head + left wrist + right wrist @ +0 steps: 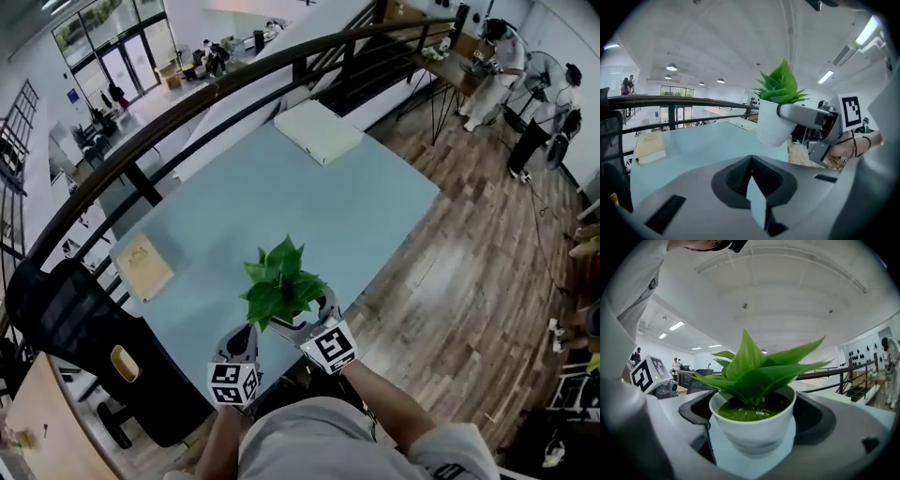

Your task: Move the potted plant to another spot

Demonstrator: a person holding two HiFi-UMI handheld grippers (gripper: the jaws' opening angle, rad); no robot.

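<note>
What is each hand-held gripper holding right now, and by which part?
Right hand-held gripper: the potted plant, jaws clamped on its white pot's sides. Left hand-held gripper: shut, holding nothing.

Pot [752, 427] smooth white plastic; table [309, 206] matt pale blue; floor [469, 281] wood planks.

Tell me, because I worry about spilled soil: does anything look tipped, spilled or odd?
Nothing stands out. The potted plant sits squarely in the right gripper, its green filling inside the rim, none on the table. The left gripper is shut and empty.
</note>
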